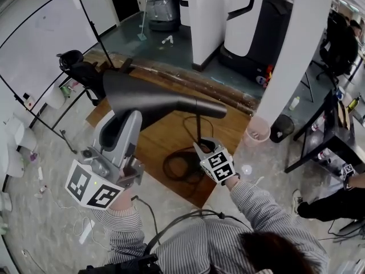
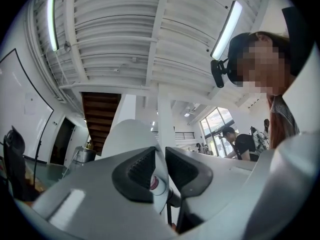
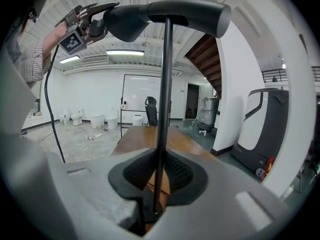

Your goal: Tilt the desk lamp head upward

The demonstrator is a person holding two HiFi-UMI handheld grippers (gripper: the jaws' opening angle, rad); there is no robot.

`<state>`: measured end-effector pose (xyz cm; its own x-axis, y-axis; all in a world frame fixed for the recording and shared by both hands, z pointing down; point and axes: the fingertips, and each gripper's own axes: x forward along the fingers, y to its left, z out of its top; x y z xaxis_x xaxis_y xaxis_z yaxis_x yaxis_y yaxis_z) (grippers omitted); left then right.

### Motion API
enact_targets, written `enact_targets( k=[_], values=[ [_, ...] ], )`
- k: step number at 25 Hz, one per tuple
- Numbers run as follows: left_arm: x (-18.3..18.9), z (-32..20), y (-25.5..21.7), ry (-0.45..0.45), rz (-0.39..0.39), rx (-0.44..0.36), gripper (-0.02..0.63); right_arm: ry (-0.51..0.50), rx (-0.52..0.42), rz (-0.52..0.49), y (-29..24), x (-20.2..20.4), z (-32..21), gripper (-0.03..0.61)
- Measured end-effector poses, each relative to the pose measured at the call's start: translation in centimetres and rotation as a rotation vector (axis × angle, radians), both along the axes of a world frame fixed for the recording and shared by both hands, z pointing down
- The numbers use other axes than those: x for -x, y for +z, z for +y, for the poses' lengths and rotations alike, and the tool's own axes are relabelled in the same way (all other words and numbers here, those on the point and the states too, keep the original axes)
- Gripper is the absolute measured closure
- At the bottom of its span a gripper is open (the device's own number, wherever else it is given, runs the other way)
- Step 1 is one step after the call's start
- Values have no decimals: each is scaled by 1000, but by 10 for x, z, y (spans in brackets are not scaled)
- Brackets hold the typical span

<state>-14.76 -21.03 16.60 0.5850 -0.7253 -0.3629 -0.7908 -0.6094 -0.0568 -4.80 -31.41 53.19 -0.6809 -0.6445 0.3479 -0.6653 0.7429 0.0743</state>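
The black desk lamp stands on a wooden table [image 1: 165,136]. Its wide head [image 1: 137,96] points left from the top of a thin pole [image 1: 198,127]. My left gripper [image 1: 128,117] reaches up from below and is shut on the rim of the lamp head. In the left gripper view the pale inside of the head [image 2: 131,136] sits pinched between the pads of the left gripper [image 2: 161,166]. My right gripper [image 1: 199,145] is shut on the pole low down. In the right gripper view the pole [image 3: 164,94] runs up from the right gripper [image 3: 159,171] to the head [image 3: 125,21].
A dark cable [image 1: 182,167] lies coiled on the table near the lamp base. A whiteboard [image 1: 45,44] and an office chair [image 1: 80,70] stand at the left. A white pillar [image 1: 296,56], a pink bucket [image 1: 256,131] and a black shelf [image 1: 333,136] stand at the right.
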Motion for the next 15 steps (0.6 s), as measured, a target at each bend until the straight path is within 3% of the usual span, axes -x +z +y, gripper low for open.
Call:
enact_targets(
  k=[7,15],
  values=[
    [-4,-6,-4,-1,-20,7,543,21,12,-9,0,-2,-1,522],
    [17,-24,0,-68,-24,34,549,32,13,-39,1,0,-1,523]
  ],
)
